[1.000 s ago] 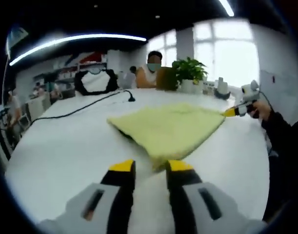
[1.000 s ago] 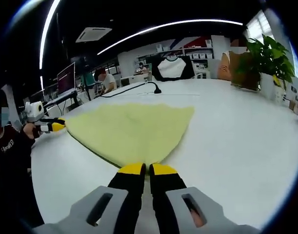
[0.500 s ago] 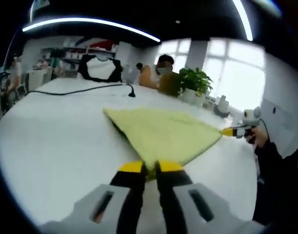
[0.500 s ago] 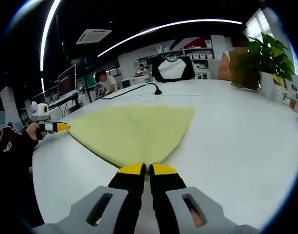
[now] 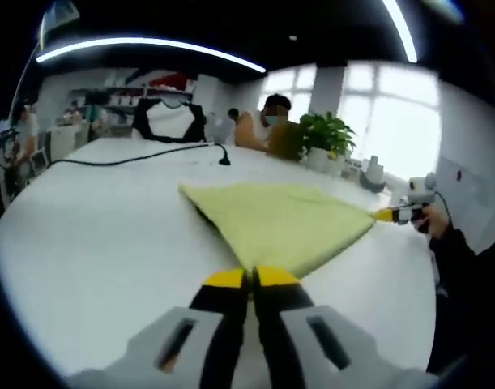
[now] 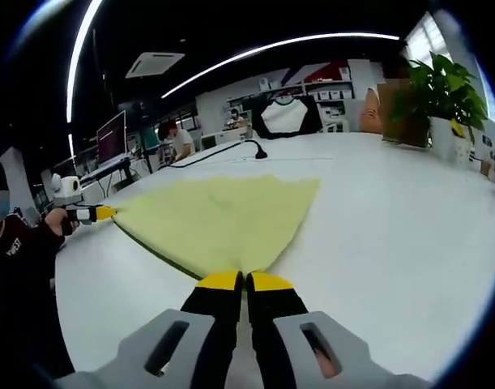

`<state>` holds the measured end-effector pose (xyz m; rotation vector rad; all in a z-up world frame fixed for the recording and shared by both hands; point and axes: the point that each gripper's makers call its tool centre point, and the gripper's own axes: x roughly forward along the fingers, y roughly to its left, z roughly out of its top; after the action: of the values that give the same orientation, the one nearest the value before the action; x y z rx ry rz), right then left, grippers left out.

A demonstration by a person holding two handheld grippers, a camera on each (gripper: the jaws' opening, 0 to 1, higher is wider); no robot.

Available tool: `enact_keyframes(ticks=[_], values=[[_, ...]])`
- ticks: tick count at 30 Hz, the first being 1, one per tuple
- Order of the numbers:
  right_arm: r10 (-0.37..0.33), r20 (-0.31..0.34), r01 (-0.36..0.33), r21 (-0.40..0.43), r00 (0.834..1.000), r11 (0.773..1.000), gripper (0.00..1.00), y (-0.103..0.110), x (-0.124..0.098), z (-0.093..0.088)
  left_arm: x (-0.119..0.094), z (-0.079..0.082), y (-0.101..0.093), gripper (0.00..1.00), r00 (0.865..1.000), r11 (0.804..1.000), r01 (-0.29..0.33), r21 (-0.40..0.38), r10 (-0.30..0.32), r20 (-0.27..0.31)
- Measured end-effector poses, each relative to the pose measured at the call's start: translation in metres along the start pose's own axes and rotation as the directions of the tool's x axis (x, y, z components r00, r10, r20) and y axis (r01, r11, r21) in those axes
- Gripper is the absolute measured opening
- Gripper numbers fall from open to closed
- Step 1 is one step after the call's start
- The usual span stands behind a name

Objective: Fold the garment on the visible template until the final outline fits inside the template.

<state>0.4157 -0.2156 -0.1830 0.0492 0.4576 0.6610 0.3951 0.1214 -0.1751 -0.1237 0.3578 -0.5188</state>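
Garment: a pale yellow-green garment point(image 5: 283, 223) lies spread on the white table point(image 5: 101, 235), fanning out ahead of both pairs of jaws; each gripper pinches one of its corners.

Left gripper view, progress: the cloth lies in one broad, flat layer with a darker edge showing along its left side. No template outline can be made out on the table here, so by my judgement the folding is at an early stage, with the corners gripped and the fold itself not yet made.

Left gripper view, jaws: the left gripper point(image 5: 251, 277) has its yellow-tipped jaws clenched on the near corner of the garment, which starts right at the tips.

Left gripper view, pose: the gripper sits low over the table, pointing along the cloth; to the right of the jaws a person's hand point(image 5: 436, 219) holds the right gripper point(image 5: 382, 214) at the far right corner.

Right gripper view, progress: the garment point(image 6: 223, 219) is still a wide fan, so the outline looks far from compact.

Right gripper view, jaws: the right gripper point(image 6: 235, 280) is closed tight on the corner nearest it.

Right gripper view, pose: low and level; left of the jaws, the left gripper point(image 6: 106, 212) meets the far left corner.
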Motion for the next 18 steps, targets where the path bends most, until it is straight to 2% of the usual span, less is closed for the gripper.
enact_keyframes(ticks=[8, 10, 14, 15, 18], values=[[-0.019, 0.021, 0.019, -0.009, 1.000, 1.000, 0.00, -0.002, -0.008, 0.000, -0.010, 0.000, -0.004, 0.04, 1.000, 1.000, -0.022, 0.000, 0.022, 0.005], [-0.018, 0.033, 0.018, -0.015, 0.999, 1.000, 0.00, -0.002, -0.009, 0.000, -0.013, 0.000, -0.003, 0.04, 0.999, 1.000, -0.030, 0.003, 0.030, 0.029], [-0.070, 0.053, 0.071, -0.018, 0.996, 0.997, 0.00, -0.011, -0.015, 0.001, -0.018, -0.002, -0.003, 0.04, 0.999, 0.999, -0.038, -0.011, 0.038, 0.034], [-0.094, 0.047, 0.095, -0.031, 0.995, 0.995, 0.00, -0.013, -0.018, 0.000, -0.021, -0.001, -0.002, 0.04, 0.998, 0.999, -0.050, -0.009, 0.050, 0.045], [-0.098, 0.077, 0.101, -0.039, 0.992, 0.994, 0.00, -0.010, -0.024, 0.005, -0.032, -0.001, 0.002, 0.03, 0.994, 0.996, -0.095, 0.005, 0.094, 0.053]])
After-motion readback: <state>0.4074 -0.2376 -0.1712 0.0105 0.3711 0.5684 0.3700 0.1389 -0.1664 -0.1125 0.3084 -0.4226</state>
